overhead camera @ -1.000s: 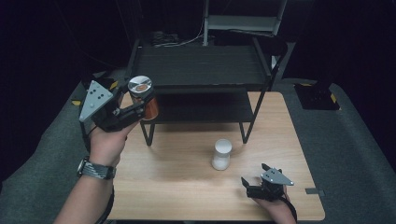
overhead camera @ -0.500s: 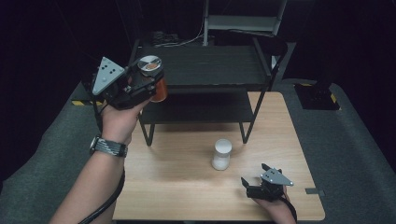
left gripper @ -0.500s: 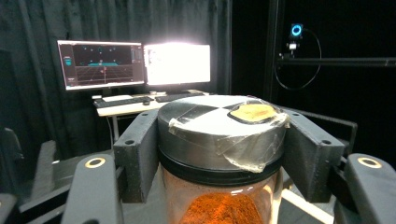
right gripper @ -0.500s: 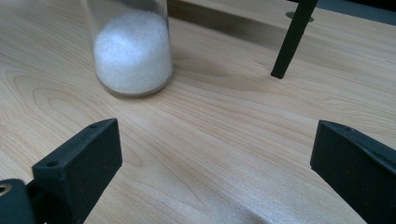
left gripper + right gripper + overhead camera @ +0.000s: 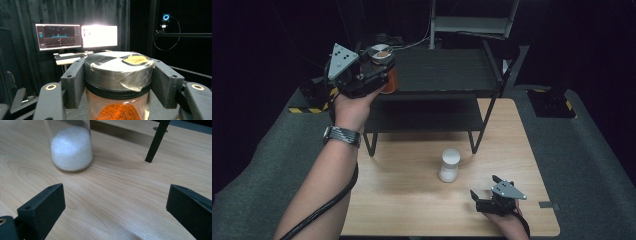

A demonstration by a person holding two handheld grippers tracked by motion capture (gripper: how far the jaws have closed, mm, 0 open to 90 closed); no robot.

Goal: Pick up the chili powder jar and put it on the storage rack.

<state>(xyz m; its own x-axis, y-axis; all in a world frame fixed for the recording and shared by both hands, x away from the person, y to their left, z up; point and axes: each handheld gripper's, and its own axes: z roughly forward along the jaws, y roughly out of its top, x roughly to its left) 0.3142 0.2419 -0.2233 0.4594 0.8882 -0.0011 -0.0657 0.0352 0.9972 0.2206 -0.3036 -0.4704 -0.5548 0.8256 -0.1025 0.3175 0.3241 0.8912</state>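
Observation:
My left gripper [image 5: 379, 70] is shut on a clear jar of orange powder [image 5: 388, 80] with a grey taped lid, held upright in the air at the left front corner of the black shelf rack's top shelf [image 5: 447, 70]. In the left gripper view both jaws press the jar [image 5: 117, 82] just under its lid. A second jar, holding white grains [image 5: 449, 165], stands on the wooden table [image 5: 412, 200]. My right gripper [image 5: 479, 200] rests open on the table near the front right, with the white jar [image 5: 71, 147] ahead of its jaws and apart from them.
The black two-level rack stands on the table's far half; its legs [image 5: 479, 130] come down near the white jar, and one leg [image 5: 156, 141] rises ahead of the right gripper. Monitors [image 5: 75, 36] glow beyond the rack. Grey floor surrounds the table.
My left hand has carried the orange jar up and to the right, from beside the rack's left legs to the level of the top shelf. The right gripper and the white jar have stayed put.

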